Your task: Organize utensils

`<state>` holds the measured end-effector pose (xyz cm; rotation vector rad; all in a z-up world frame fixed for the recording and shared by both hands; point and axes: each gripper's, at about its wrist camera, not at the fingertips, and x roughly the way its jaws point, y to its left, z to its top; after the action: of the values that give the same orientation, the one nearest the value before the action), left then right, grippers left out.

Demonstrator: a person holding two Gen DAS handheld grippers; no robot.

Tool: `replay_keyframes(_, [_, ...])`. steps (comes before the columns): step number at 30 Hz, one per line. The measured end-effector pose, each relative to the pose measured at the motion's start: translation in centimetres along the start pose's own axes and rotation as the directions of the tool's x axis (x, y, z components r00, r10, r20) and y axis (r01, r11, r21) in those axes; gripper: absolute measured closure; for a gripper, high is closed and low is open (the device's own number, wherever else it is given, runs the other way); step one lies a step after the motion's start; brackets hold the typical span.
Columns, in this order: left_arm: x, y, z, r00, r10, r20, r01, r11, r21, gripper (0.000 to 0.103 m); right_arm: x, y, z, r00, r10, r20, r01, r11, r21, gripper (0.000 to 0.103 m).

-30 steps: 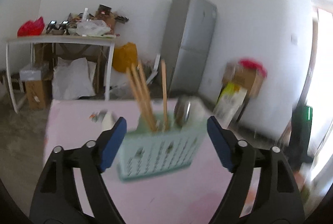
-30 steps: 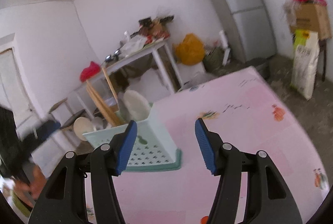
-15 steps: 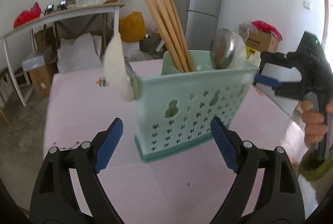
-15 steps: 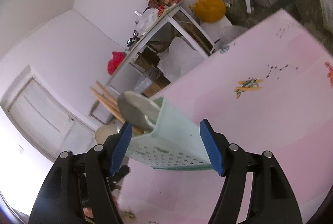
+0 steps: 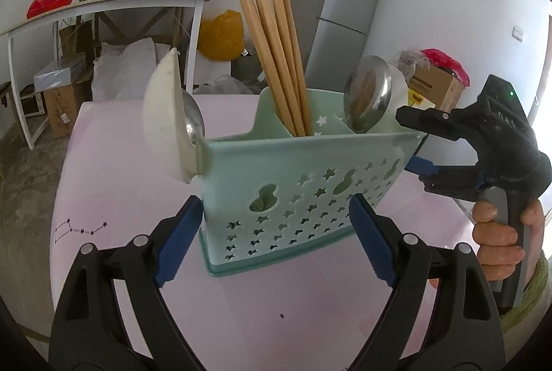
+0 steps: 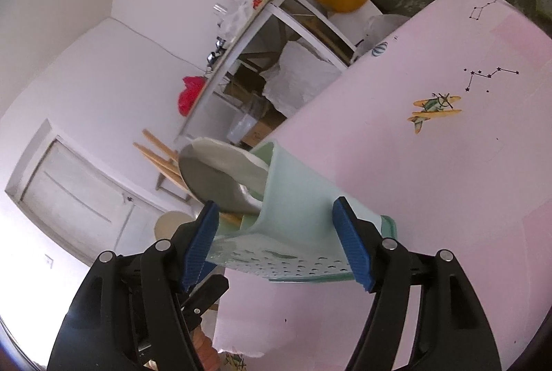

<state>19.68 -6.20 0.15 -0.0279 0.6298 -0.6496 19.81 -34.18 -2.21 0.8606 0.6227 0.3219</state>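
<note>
Caddy (image 5: 303,195): green, on the pink table (image 5: 114,198), nearer its front edge, so both hands reach.
Left gripper (image 5: 276,233): spread wide around caddy's long side.
Right gripper (image 6: 276,241): just opened more, spread around caddy's end.
Chopsticks (image 5: 276,40): four, standing up.
Metal spoons (image 5: 369,95): two.
White spoons (image 5: 162,109): two.
</note>
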Motion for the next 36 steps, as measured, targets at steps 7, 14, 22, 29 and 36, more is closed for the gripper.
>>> replay_keyframes(7, [-2.0, -0.9, -1.3, 1.000, 0.010, -0.012, -0.009, 1.000, 0.014, 0.021, -0.8, 0.4, -1.0, 0.999, -0.034, -0.020, 0.034, 0.999, 0.016, 0.035])
replay_keyframes(14, [-4.1, -1.7, -2.8, 1.000, 0.000, -0.023, 0.001, 1.000, 0.025, 0.021, -3.1, 1.2, -3.6, 0.998, -0.068, -0.011, 0.069, 0.997, 0.030, 0.035])
replay_keyframes(22, [-5.1, -2.9, -3.8, 0.999, -0.018, -0.029, 0.020, 0.998, 0.053, 0.021, -6.2, 1.0, -6.2, 0.995, -0.100, 0.022, 0.099, 0.994, 0.049, 0.035])
replay_keyframes(29, [-5.2, -2.7, -4.0, 0.999, -0.016, -0.030, 0.017, 0.999, 0.035, 0.021, -7.1, 0.8, -6.6, 0.996, -0.083, 0.014, 0.082, 0.994, 0.072, 0.035])
replay_keyframes(36, [-8.6, -1.8, -5.2, 0.999, 0.037, -0.025, -0.038, 0.998, -0.048, 0.019, -11.9, 3.1, -8.7, 0.970, -0.214, 0.115, 0.222, 0.973, -0.065, 0.035])
